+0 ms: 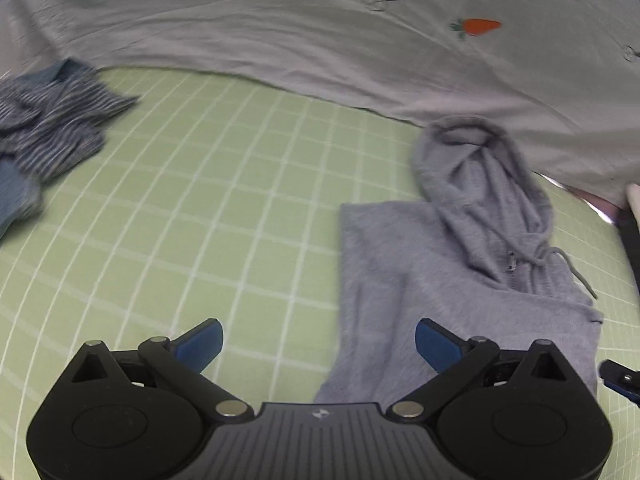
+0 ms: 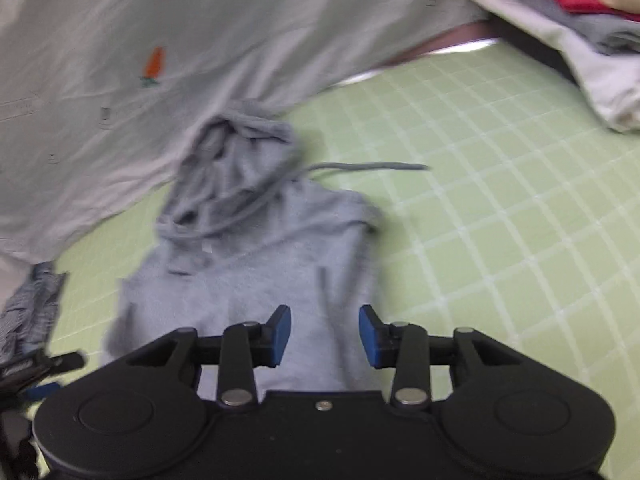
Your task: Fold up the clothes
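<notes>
**foldnoob:** Where do I go from here with the grey hoodie [image 1: 460,280]? It sits on the green grid mat [image 1: 200,220], at about 3 o'clock in the left wrist view and dead centre in the right one. The sides look already folded in, and the hood [image 2: 236,160] is crumpled at the 12 o'clock end.

**laundry_dad:** Both of your tools are empty at the moment. Your left hand-held gripper [image 1: 318,344] has its blue pads spread wide, hovering over the hoodie's near-left edge. Your right hand-held gripper [image 2: 325,336] is parted more narrowly, right over the lower body. My guess is that the next step is the bottom-to-top fold. Pinch both near corners at once, through every layer, or the fleece will slide apart. Lift low and carry it toward 12 o'clock.

**foldnoob:** What about the hood?

**laundry_dad:** I'd flatten it first, because it's a thick, ropey lump and would make the bundle bulge. Tuck the drawstring [image 2: 368,166] in too; it's trailing off toward 2 o'clock. The knit looks soft and fuzzy, so it'll grip itself nicely but will drag on the mat.

**foldnoob:** Is there other stuff nearby?

**laundry_dad:** A pale sheet with a carrot print [image 1: 476,26] lies just behind the hood, a striped blue garment [image 1: 52,120] is at 9 o'clock, and stacked clothes [image 2: 568,20] are at 2 o'clock. Don't snag the sheet.
</notes>
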A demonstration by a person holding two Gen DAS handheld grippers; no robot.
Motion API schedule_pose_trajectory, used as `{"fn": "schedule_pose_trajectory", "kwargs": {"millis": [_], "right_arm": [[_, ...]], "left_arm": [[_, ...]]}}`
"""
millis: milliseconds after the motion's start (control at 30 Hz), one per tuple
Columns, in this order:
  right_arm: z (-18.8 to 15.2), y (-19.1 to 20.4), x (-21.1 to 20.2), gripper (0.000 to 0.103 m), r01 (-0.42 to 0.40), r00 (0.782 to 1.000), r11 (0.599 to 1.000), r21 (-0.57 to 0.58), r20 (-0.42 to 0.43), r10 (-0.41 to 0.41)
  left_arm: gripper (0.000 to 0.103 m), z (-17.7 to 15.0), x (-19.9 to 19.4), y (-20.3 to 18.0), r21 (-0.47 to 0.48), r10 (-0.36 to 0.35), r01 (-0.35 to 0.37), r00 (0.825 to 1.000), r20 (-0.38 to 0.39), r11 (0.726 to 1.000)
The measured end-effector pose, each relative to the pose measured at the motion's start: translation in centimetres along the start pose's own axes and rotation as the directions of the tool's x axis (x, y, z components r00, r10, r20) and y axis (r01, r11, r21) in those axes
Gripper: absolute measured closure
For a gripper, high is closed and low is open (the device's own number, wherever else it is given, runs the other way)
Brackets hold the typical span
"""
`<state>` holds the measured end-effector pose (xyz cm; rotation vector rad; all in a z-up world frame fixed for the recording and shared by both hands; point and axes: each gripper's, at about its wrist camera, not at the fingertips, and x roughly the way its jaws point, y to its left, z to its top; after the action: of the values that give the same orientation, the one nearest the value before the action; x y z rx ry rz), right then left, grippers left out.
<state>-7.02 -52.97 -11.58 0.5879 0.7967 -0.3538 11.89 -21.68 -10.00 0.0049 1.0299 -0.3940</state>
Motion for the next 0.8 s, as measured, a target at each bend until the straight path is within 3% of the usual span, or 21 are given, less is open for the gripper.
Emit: {"fn": "schedule_pose_trajectory", "kwargs": {"millis": [100,200,300,367,433,467,600,700,800], "right_arm": [[0.1,0.9,1.6,0.072,0.030,0.999,0.998,-0.062,-0.023,-0.032],[0.0,1.0,2.6,0.077,0.024,0.999,0.999,-0.048,-0.036,-0.026],[-0.1,1.4,2.9,0.091,0.035,0.999,0.996,-0.087,-0.028,-0.038],[-0.1,1.7,2.6,0.096,0.035,0.999,0.993,-0.115,-0.018,-0.037],[0.0,2.1,1.9,0.097,0.033,0.999,0.991,-0.130,0.002,-0.033],[0.1,2.2,1.6,0.097,0.029,1.000,0.991,-0.129,0.010,-0.028],[0.9,2.2,-1.0,0.098,0.006,0.997,0.996,-0.091,0.073,0.001],[1.7,2.1,-3.7,0.098,-0.010,0.988,0.998,-0.058,0.153,0.019],[2.1,1.2,-5.0,0.098,0.010,0.982,1.000,-0.024,0.187,-0.005]], "left_arm": [[0.026,1.2,1.5,-0.6,0.007,-0.023,0.024,0.999,-0.037,1.000],[0.035,2.0,2.9,-1.1,0.021,-0.069,0.071,0.995,-0.065,0.997],[0.051,2.6,4.2,-1.8,0.044,-0.105,0.110,0.990,-0.096,0.993],[0.067,2.7,5.0,-2.1,0.045,-0.132,0.138,0.984,-0.122,0.989],[0.093,2.7,5.4,-2.2,0.039,-0.159,0.166,0.978,-0.137,0.985],[0.099,2.7,5.3,-2.2,0.033,-0.176,0.182,0.975,-0.134,0.983],[0.101,2.9,4.0,-1.3,0.004,-0.198,0.199,0.976,-0.089,0.980],[0.101,3.1,2.1,0.3,-0.072,-0.238,0.235,0.971,-0.037,0.969],[0.100,2.7,2.4,0.3,-0.063,-0.191,0.188,0.980,-0.049,0.980]]}}
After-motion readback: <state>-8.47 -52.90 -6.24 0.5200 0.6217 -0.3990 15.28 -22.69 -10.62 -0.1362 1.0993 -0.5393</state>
